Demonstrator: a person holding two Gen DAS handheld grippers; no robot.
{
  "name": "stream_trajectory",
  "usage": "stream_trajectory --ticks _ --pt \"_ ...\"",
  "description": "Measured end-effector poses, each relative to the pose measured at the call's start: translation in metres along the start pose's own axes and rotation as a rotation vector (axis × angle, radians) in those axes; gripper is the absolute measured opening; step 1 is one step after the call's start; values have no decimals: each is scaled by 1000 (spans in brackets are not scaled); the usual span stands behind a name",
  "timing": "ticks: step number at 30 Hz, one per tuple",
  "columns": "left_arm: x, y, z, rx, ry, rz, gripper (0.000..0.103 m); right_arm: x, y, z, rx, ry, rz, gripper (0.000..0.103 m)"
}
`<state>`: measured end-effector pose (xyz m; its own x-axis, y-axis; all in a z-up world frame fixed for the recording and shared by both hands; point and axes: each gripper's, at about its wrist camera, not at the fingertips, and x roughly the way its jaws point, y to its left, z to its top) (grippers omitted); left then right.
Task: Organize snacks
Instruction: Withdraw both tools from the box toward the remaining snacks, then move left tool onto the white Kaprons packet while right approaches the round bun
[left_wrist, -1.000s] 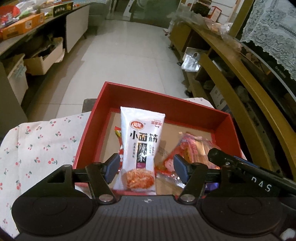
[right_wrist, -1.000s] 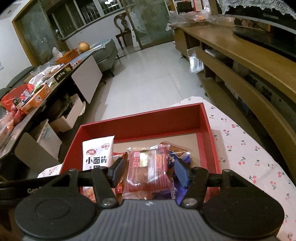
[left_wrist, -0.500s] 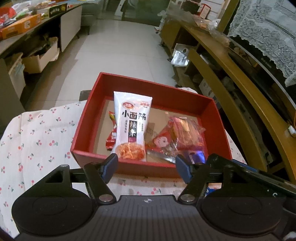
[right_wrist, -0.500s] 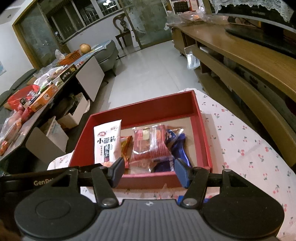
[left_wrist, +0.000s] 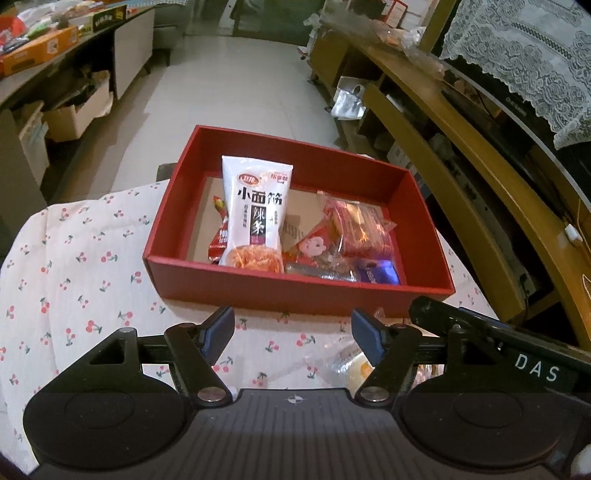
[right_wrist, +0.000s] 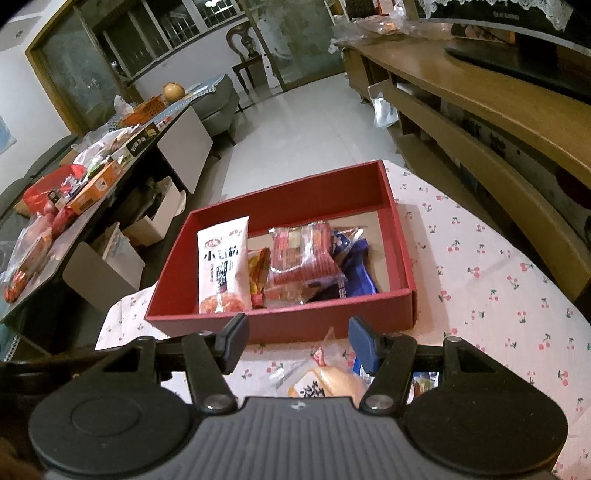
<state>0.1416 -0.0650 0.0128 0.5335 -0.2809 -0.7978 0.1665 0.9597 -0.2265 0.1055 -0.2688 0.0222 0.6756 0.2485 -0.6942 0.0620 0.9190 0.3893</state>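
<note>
At the bottom, a see-through snack bag (right_wrist: 325, 373) is half hidden behind the right gripper (right_wrist: 295, 341), jaws open and empty. The left gripper (left_wrist: 293, 334) has just been opening, nothing between. Past bare cherry cloth (left_wrist: 74, 280), mid-frame, the red box (left_wrist: 295, 291) holds the white packet (left_wrist: 255, 218) and other snacks

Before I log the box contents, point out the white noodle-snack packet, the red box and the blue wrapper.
white noodle-snack packet (left_wrist: 255, 218), left wrist view, printed front.
red box (left_wrist: 295, 291), left wrist view, near outer wall.
blue wrapper (right_wrist: 356, 271), right wrist view, middle of the wrapper.
</note>
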Motion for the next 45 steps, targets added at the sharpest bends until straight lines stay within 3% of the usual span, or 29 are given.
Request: stream_trajectory --ticks 10,17,28,32,38,45 --pt "-4 9 -17 16 30 7 79 1 3 -14 -17 61 5 75" --pt "6 13 -34 33 100 9 81 4 3 -19 -28 89 -9 75" --pt "36 0 -40 139 146 -13 84 6 -3 -20 -27 107 -15 75" --pt "42 -2 -52 145 219 -27 83 5 -8 -18 -19 107 -16 75" --pt "25 -10 -78 194 246 -49 85 3 -12 -16 3 110 3 75" --pt "35 -23 -98 253 301 -30 85 4 -14 -18 -5 124 1 75"
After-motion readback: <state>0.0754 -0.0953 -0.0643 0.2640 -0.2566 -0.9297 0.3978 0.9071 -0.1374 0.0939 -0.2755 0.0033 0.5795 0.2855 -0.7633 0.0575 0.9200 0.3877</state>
